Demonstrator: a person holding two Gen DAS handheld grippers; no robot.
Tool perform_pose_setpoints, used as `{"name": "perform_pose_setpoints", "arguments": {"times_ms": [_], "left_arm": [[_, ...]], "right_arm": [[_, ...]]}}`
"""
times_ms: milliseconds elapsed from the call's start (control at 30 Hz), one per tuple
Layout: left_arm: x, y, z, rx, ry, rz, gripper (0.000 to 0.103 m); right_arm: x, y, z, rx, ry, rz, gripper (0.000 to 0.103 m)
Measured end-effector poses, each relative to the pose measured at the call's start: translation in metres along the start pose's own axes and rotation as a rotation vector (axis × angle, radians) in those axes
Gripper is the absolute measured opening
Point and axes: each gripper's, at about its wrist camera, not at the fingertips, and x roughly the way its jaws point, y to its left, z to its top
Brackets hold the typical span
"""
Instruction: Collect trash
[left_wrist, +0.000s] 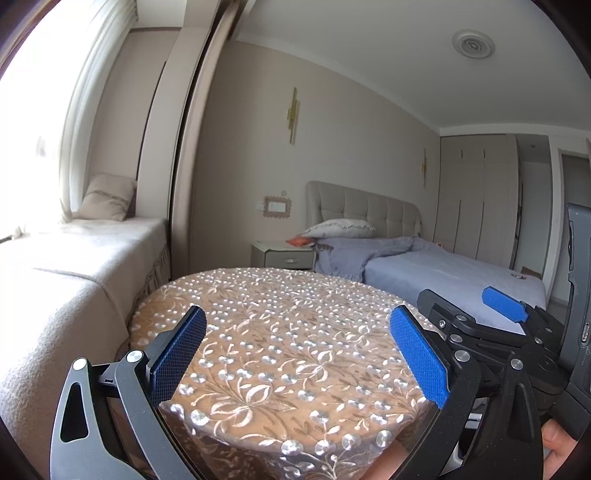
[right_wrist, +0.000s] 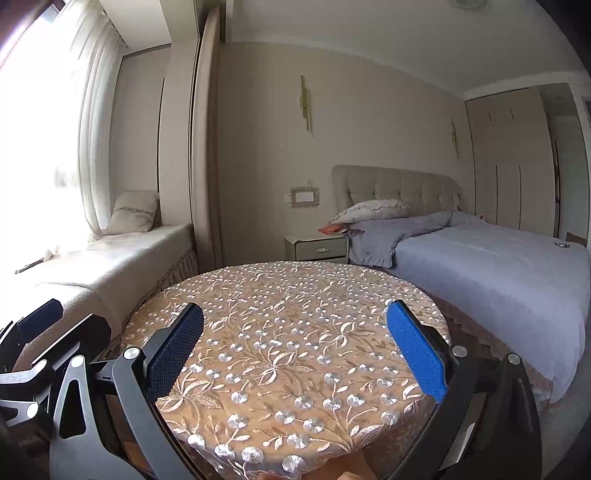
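Through my left wrist camera, my left gripper (left_wrist: 297, 354) hangs over the near half of a round table (left_wrist: 280, 332) covered in a beige cloth stitched with silver flowers. My jaws stand wide apart with nothing between the blue pads (left_wrist: 417, 356). My right gripper (left_wrist: 476, 314) shows at the right edge, beside mine, and a fingertip (left_wrist: 554, 430) peeks in below it. Behind the table sit a nightstand (left_wrist: 282, 254) and a bed (left_wrist: 424, 269) with a grey-blue cover; a window seat (left_wrist: 74, 266) runs along the left.

Through my right wrist camera, my right gripper (right_wrist: 295, 349) also hovers over the table (right_wrist: 288, 332), jaws spread wide and empty. The left gripper (right_wrist: 48, 332) sits dark at the lower left. I see no trash on the cloth. Something orange-red (right_wrist: 332, 229) lies on the nightstand (right_wrist: 317, 247), possibly a wrapper, but it is too small to tell.
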Motion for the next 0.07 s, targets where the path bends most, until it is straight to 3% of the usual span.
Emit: {"name": "perform_pose_setpoints", "arguments": {"times_ms": [67], "left_arm": [[-0.0002,-0.0009,-0.0010,0.010,0.003,0.008,0.098]], "right_arm": [[0.0013,0.0010,-0.0011,-0.004,0.001,-0.003,0.099]]}}
